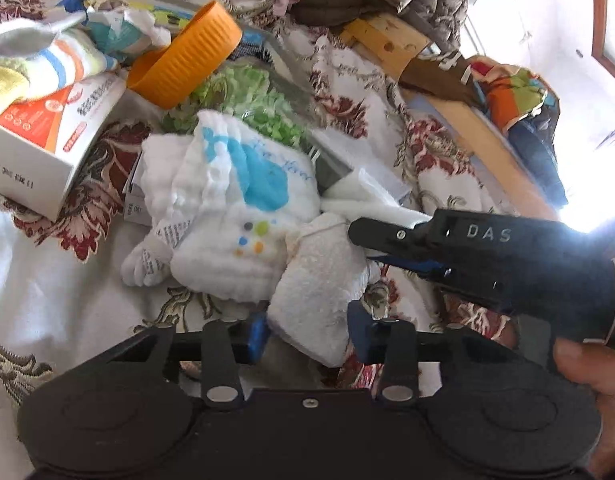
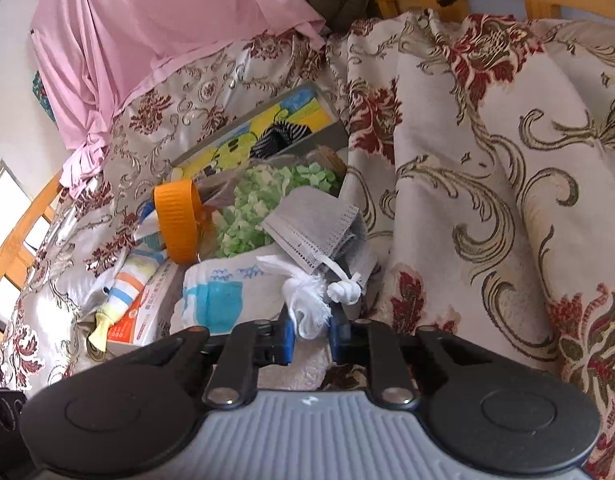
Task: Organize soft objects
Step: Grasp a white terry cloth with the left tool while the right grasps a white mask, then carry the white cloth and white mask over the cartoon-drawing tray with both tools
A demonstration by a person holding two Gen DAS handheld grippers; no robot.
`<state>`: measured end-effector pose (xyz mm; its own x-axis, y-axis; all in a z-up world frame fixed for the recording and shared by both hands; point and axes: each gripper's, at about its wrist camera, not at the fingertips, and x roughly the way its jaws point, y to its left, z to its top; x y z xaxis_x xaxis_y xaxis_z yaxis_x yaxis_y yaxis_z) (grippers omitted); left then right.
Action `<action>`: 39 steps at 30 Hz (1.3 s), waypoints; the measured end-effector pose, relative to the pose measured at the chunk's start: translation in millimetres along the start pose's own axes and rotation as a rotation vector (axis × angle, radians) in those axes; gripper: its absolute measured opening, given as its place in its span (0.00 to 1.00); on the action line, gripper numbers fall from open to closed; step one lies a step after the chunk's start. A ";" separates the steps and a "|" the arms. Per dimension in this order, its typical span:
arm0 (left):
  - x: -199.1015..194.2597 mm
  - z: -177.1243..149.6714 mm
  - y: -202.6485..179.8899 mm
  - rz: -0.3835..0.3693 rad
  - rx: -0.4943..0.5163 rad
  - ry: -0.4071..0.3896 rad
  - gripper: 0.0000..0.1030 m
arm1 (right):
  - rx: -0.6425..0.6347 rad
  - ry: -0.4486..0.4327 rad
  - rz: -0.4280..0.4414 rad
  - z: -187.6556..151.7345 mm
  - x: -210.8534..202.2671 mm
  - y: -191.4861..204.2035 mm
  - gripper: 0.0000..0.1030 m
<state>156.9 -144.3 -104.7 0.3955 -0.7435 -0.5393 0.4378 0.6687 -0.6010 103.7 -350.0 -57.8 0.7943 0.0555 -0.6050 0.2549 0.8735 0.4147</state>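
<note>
The left gripper is pinching one white towel between its fingers. The right gripper is pinching one white cloth. One orange-lidded jar is lying beyond both.

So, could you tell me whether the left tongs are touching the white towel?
Touching. The left wrist view shows the left tongs with both blue pads pressed against the folded end of the white towel, no gap on either side.

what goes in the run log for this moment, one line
left gripper: shut on fluffy white terry towel | right gripper: shut on frayed white cloth strip | surface: floral brocade bedspread
</note>
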 end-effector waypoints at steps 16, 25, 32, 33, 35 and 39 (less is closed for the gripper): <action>15.6 10.3 -17.8 -0.026 0.033 -0.001 0.28 | 0.029 -0.025 0.013 -0.3 3.9 -3.1 0.21; 16.1 10.0 -18.9 0.068 0.020 -0.001 0.13 | 0.011 -0.067 0.045 -1.5 0.6 0.2 0.14; -13.7 10.2 -25.5 0.098 0.024 -0.054 0.12 | -0.084 -0.145 0.135 -4.5 -16.8 15.8 0.11; -20.5 10.9 -26.9 0.100 0.025 -0.071 0.12 | -0.098 -0.165 0.147 -5.0 -21.2 18.6 0.11; -35.4 12.9 -28.2 0.108 0.027 -0.108 0.12 | -0.117 -0.206 0.167 -5.9 -30.1 22.6 0.11; -61.2 19.4 -33.3 0.141 0.050 -0.188 0.12 | -0.160 -0.289 0.180 -8.6 -47.9 29.3 0.11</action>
<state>133.8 -121.0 -40.3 0.5972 -0.6323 -0.4936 0.4047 0.7688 -0.4951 68.4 -322.8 -22.5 0.9472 0.0964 -0.3058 0.0254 0.9282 0.3713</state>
